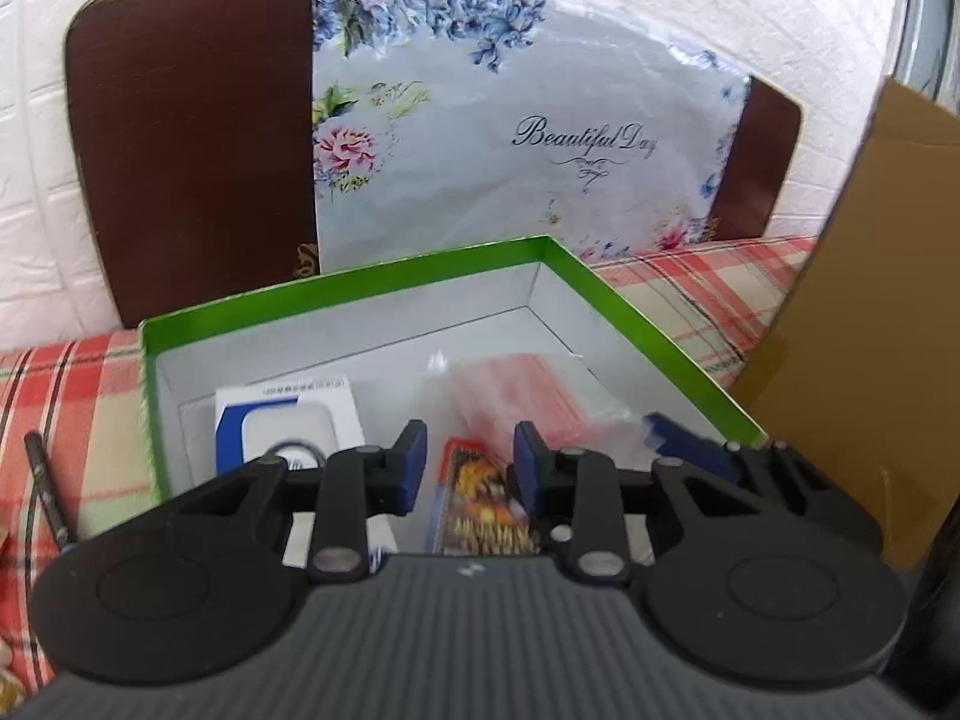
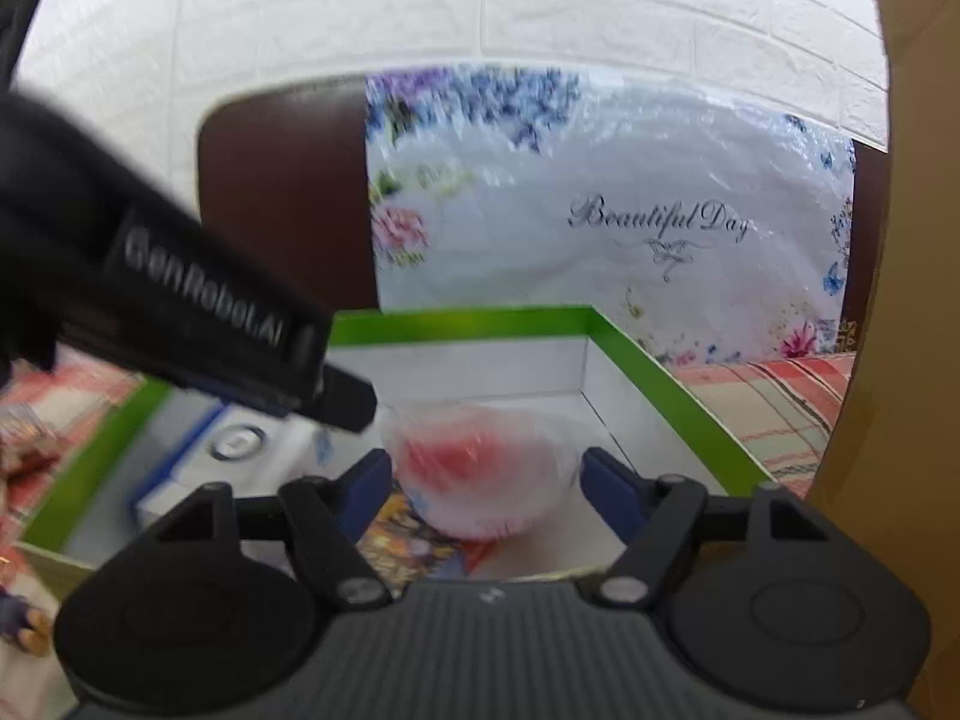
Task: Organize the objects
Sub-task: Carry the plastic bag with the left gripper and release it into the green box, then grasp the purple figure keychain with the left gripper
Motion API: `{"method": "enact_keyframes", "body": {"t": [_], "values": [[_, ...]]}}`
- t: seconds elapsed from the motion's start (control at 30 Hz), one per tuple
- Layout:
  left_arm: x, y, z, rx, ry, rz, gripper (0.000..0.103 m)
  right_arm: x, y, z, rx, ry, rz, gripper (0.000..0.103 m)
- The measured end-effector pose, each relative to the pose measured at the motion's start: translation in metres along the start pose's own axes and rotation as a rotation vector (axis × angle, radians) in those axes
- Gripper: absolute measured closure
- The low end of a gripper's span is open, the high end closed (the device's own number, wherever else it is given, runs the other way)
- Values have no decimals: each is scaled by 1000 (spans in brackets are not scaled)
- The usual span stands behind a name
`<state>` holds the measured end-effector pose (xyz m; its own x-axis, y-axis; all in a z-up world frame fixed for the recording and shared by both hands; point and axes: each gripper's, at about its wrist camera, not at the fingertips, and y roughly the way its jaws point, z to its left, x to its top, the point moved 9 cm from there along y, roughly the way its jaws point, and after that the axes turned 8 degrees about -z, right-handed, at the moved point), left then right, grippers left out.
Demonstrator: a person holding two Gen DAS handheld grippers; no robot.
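Note:
A green-rimmed white box (image 1: pixel 606 291) stands on the plaid cloth; its rim also shows in the right wrist view (image 2: pixel 468 321). Inside lie a blue-and-white carton (image 1: pixel 288 414), a clear bag with pink contents (image 1: pixel 528 390) and a colourful card pack (image 1: pixel 480 498). My left gripper (image 1: pixel 471 450) is open above the card pack, holding nothing. My right gripper (image 2: pixel 486 480) is open over the pink bag (image 2: pixel 480 468), which is blurred. The card pack (image 2: pixel 402 540) and the carton (image 2: pixel 198 456) lie below. The left gripper body (image 2: pixel 198 324) crosses the right wrist view's left side.
A floral "Beautiful Day" bag (image 1: pixel 510 138) leans on a brown board (image 1: pixel 192 138) against the white brick wall. A cardboard box (image 1: pixel 870 330) stands to the right. A black pen (image 1: pixel 48 492) lies on the plaid cloth (image 1: pixel 60 408) at left.

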<state>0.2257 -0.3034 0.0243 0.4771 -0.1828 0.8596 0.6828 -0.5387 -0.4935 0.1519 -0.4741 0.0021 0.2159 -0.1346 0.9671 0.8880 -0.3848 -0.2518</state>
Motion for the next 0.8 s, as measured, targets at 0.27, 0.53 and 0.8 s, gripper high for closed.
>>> {"method": "enact_keyframes", "body": {"t": [0.27, 0.53, 0.8], "values": [[-43, -96, 30, -24, -73, -8, 64, 10, -84, 33, 114, 33, -110, 28], [-137, -173, 105, 127, -204, 98, 64, -56, -119, 137, 449, -24, 155, 58], [-152, -207, 168, 181, -390, 54, 64, -55, -99, 207, 503, -252, 158, 58]]}}
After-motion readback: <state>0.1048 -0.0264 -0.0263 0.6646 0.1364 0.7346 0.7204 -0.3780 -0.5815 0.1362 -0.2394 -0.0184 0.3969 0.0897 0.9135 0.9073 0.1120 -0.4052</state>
